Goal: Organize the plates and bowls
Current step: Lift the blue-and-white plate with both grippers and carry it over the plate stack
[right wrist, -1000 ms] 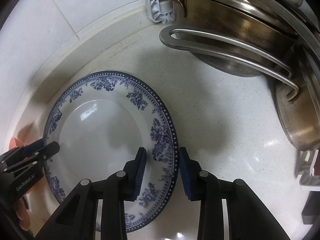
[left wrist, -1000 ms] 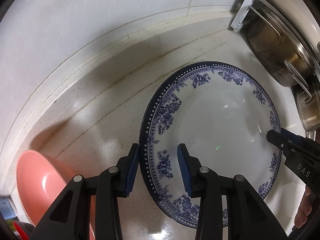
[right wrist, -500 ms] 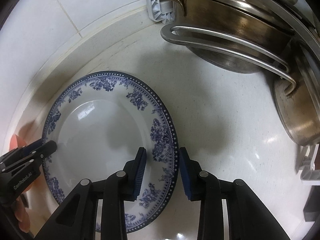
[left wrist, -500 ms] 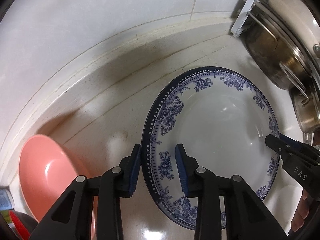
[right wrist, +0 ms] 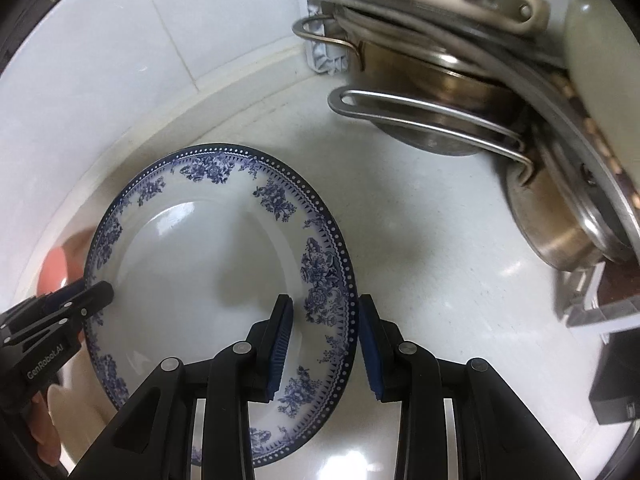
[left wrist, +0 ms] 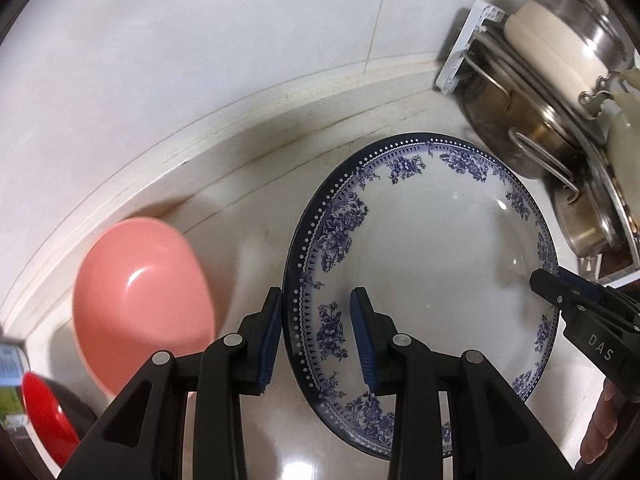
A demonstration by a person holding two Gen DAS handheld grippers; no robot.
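Straddling opposite rims of the round white plate w/ blue floral border (left wrist: 432,264), both claws sit apart, not clamped. My left gripper (left wrist: 316,336) has its outer pad outside the plate's left rim and its inner pad over the floral band; gap shows on both sides, so jaws are parted, not pinching yet. My right gripper (right wrist: 324,340) mirrors that on the plate's right rim: one pad over the plate's face, the other beyond the edge, also parted.

Plate lies on the pale speckled countertop (right wrist: 420,264) near its back edge, close to the tiled wall. Whether it's flat or slightly raised I can't tell.

Key relation: rim runs btwn each pair of pads, edge-on to the fingers, so closing should catch it from both sides at once. Neither hand is nearer; it's symmetric.

Smooth pink bowl (left wrist: 140,308) sits just left of the plate, apart from it. Steel pots in a white dish rack (right wrist: 460,120) stand to the right, toward the countertop's back corner.
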